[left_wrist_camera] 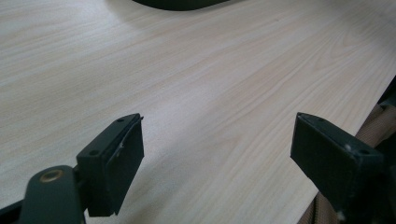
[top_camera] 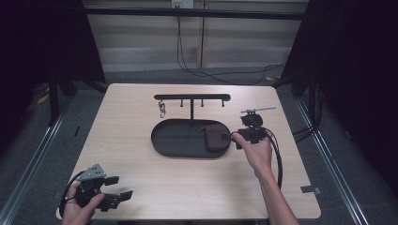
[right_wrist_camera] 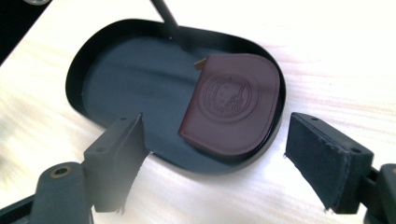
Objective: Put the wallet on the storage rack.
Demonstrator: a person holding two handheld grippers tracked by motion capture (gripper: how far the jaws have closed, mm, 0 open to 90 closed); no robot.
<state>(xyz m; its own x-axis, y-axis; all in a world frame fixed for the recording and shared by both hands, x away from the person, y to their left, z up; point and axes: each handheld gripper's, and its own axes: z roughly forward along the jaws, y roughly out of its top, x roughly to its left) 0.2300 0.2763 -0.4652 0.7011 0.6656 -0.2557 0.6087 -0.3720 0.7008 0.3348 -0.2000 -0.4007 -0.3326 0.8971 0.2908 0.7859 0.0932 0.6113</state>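
A dark brown leather coin pouch [right_wrist_camera: 236, 102] with an embossed round seal lies in the right end of a black oval tray [top_camera: 164, 138], leaning on the rim. In the high view the pouch [top_camera: 216, 137] sits just left of my right gripper [top_camera: 234, 138], which is open beside the tray's right end. In the right gripper view the jaws stand wide apart, nothing between the pads, and the gripper [right_wrist_camera: 215, 158] faces the pouch from a short way back. My left gripper [top_camera: 123, 187] rests open near the table's front left corner, over bare wood [left_wrist_camera: 210, 93].
A black T-shaped rack [top_camera: 192, 98] stands behind the tray, with a small metal key ring [top_camera: 162, 108] hanging from its left side. A silver rod-like tool [top_camera: 258, 110] lies behind my right hand. Cables trail on the floor past the table's far edge.
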